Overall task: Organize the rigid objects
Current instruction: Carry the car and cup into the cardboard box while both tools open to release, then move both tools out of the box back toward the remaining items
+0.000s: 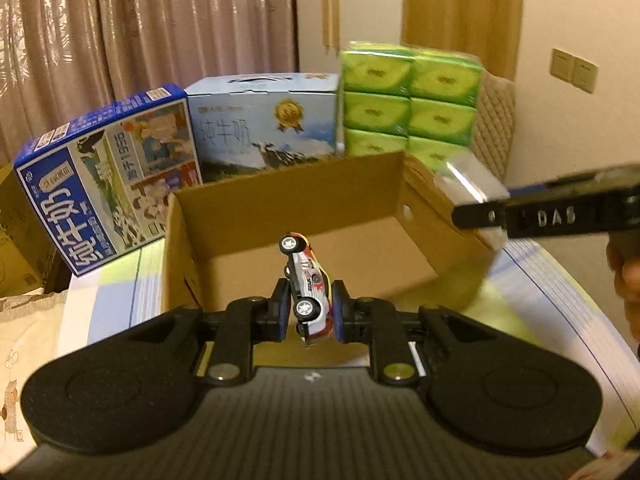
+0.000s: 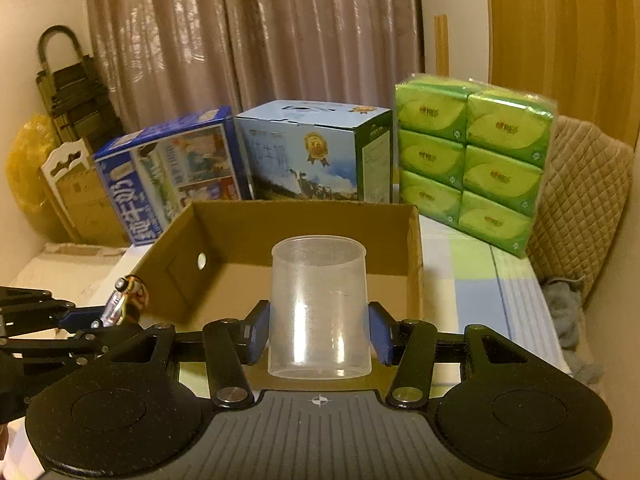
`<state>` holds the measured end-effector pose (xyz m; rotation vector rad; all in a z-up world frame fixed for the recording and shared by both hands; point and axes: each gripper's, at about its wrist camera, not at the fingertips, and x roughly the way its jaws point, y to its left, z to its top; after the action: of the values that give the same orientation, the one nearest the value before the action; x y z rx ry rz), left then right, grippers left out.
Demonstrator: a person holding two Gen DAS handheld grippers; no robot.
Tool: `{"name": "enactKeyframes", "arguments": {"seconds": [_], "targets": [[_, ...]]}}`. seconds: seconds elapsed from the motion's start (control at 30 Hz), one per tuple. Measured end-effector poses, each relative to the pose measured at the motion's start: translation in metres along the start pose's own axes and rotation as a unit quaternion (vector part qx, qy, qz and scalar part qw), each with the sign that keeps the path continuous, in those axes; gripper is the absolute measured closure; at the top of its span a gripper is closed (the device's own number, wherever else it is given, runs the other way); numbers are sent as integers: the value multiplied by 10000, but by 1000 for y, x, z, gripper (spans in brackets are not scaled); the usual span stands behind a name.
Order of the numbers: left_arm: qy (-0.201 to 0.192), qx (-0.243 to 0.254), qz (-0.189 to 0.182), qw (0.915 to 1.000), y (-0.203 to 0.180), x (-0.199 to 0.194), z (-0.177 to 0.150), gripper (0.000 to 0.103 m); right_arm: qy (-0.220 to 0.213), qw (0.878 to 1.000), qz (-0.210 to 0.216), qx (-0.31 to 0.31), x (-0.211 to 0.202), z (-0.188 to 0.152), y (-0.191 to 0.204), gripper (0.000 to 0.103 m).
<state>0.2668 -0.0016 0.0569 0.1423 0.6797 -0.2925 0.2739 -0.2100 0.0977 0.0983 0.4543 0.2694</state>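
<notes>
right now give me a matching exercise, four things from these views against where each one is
Things:
1. toy car
2. clear plastic cup
3. cardboard box
4. green tissue pack

Places:
A. standing behind the box, at the right
B. clamped in the right claw
C. open on the table, nothing inside
D. clamped in the left claw

Pairs: 1-D, 2-B, 3-C, 4-A

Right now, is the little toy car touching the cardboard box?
Apart. In the left wrist view the toy car is pinched between the left gripper's fingers, held above the cardboard box, clear of its floor.
</notes>
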Motion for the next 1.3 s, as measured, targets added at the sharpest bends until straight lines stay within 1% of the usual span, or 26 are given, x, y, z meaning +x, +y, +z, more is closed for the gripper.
{"name": "enactKeyframes", "arguments": {"seconds": [0.1,0.27,0.7,0.83,0.87,0.93,0.97,1.0,1.07,1.1,1.13,1.3], "targets": [[50,-94,-29,9999,10,15,7,86,112,9999,-30,47,22,5,-4,55],[148,-143,1,9998,18,35,10,86,255,9995,-157,53,48,4,-6,55],[242,-134,-63,9996,21,70,15,86,392,9986,-188,313,74,5,-16,55],[233,-270,-83,9993,22,80,17,85,370,9981,-104,478,82,8,-22,55],[231,-322,-63,9992,22,82,18,84,391,9978,-20,526,85,9,-24,55],[208,-340,-15,9992,22,82,19,74,330,9970,5,705,87,12,-29,53],[194,-338,17,9992,22,81,19,72,259,9967,-9,773,85,13,-31,46],[185,-346,54,9992,23,80,19,67,161,9966,32,806,81,13,-32,44],[143,-418,114,9990,26,76,19,53,16,9971,91,759,72,15,-34,40],[118,-464,151,9987,28,74,18,43,-51,9973,66,725,69,15,-34,38],[91,-491,175,9986,30,71,17,42,-119,9973,65,719,66,16,-34,36],[22,-611,284,9977,33,50,10,41,-163,9976,-24,677,50,17,-33,35]]}}
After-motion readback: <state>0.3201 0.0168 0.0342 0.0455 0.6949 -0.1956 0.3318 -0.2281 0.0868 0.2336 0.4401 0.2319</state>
